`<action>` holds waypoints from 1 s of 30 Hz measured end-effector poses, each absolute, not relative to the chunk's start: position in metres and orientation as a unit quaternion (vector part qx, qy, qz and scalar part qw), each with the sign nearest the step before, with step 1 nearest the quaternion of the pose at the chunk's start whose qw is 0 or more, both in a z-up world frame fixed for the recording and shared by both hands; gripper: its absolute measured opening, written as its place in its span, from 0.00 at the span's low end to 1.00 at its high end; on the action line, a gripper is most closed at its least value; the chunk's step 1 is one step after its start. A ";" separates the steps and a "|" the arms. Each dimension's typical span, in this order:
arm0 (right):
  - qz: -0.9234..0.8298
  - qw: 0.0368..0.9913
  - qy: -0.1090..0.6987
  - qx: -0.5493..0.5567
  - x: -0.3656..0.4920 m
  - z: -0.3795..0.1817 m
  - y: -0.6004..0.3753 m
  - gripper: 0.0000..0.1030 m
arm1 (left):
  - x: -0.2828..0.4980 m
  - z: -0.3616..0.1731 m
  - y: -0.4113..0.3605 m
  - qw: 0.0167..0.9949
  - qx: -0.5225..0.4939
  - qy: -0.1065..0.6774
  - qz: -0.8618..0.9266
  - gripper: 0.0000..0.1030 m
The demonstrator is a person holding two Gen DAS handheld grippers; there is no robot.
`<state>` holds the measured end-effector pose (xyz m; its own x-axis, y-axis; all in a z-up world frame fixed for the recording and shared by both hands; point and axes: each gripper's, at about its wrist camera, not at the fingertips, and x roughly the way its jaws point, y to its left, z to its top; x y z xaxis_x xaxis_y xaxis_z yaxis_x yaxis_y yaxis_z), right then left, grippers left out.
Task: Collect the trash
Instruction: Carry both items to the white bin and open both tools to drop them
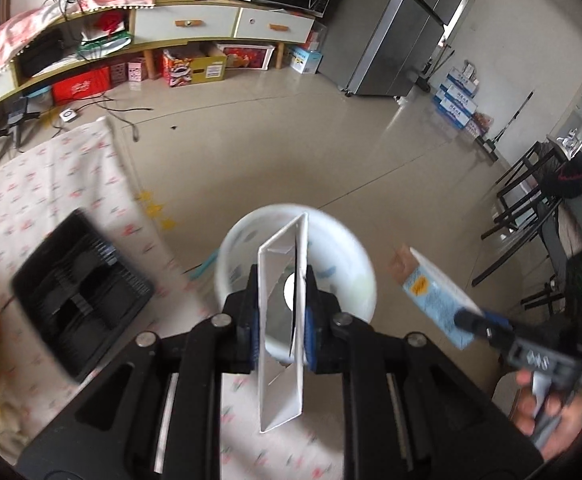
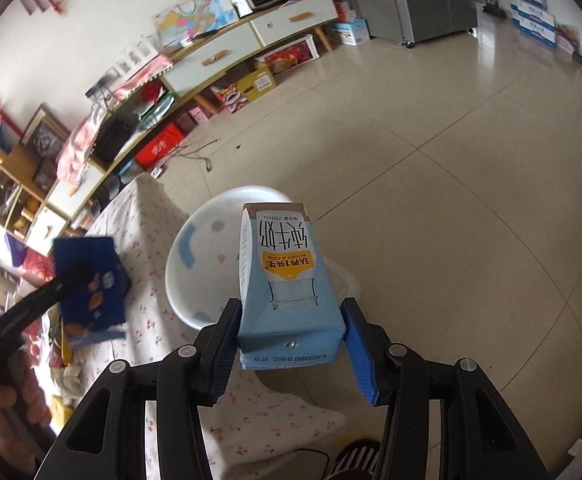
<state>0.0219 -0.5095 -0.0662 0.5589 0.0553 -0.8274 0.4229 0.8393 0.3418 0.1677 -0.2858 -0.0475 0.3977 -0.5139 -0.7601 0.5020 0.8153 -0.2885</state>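
Left gripper (image 1: 281, 312): clamped on a flattened white box (image 1: 283, 320). Right gripper (image 2: 291, 340): gripping a blue milk carton (image 2: 287, 280). Both above a white bin (image 2: 211, 248) beside the table (image 2: 139, 240).

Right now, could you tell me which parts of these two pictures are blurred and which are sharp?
Left wrist view: the flattened white box in the left gripper is sharp, while the black tray and white bin rim are smeared. Right wrist view: the milk carton print reads crisply; the blue object at left is blurred. Both views bend straight lines strongly toward the edges.
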 end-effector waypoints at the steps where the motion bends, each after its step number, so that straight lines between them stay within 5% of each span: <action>1: -0.108 0.844 0.454 0.264 0.020 -0.066 -0.513 0.49 | 0.170 -0.049 -0.291 0.837 -0.007 0.456 -0.304 0.18; 11: -0.119 0.840 0.456 0.269 0.029 -0.070 -0.527 0.49 | 0.178 -0.065 -0.315 0.836 0.003 0.460 -0.298 0.18; 13: -0.122 0.839 0.457 0.268 0.031 -0.071 -0.524 0.49 | 0.179 -0.066 -0.315 0.835 0.004 0.465 -0.293 0.24; 17: -0.124 0.838 0.459 0.268 0.035 -0.071 -0.521 0.49 | 0.175 -0.062 -0.305 0.842 -0.001 0.464 -0.275 0.59; 24: -0.123 0.838 0.468 0.253 0.044 -0.072 -0.509 0.49 | 0.159 -0.046 -0.277 0.860 0.032 0.443 -0.250 0.81; 30: -0.116 0.836 0.480 0.240 0.061 -0.075 -0.493 0.49 | 0.149 -0.042 -0.242 0.863 0.040 0.446 -0.233 0.87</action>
<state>0.0612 -0.4934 -0.0747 0.5123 0.0371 -0.8580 0.4237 0.8581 0.2901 0.1494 -0.2419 -0.0417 0.4933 -0.3671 -0.7886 0.4383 0.8880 -0.1391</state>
